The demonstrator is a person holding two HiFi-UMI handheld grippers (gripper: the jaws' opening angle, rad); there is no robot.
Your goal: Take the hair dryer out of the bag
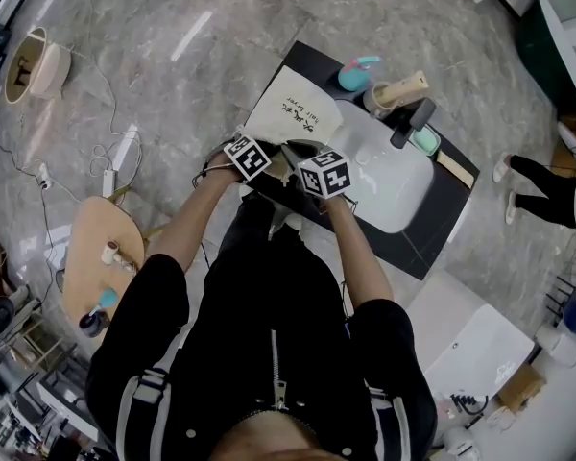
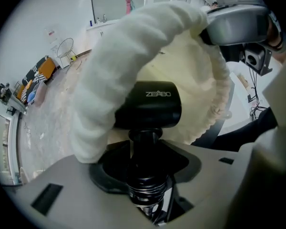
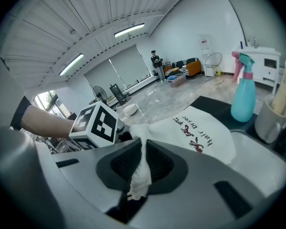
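A white cloth bag (image 1: 293, 113) with red and black lettering lies on the black counter (image 1: 442, 229). In the left gripper view its rim (image 2: 114, 66) arches over the black hair dryer (image 2: 150, 106), which sticks out of the bag's mouth. My left gripper (image 2: 145, 161) points steeply down and is shut on the dryer's black handle end, just above the coiled cord guard. My right gripper (image 3: 140, 163) is shut on a fold of the bag's rim (image 3: 138, 142) and holds the mouth apart. The rest of the bag (image 3: 195, 135) lies flat beyond it. Both marker cubes (image 1: 248, 157) (image 1: 324, 174) sit side by side at the bag's mouth.
A white sink (image 1: 403, 195) is set in the counter right of the bag. Behind it stand a teal spray bottle (image 1: 355, 73), a cup with a brush (image 1: 389, 94) and a black tool (image 1: 413, 121). A round wooden stool (image 1: 91, 257) is at the left. A person (image 1: 547, 190) stands at the far right.
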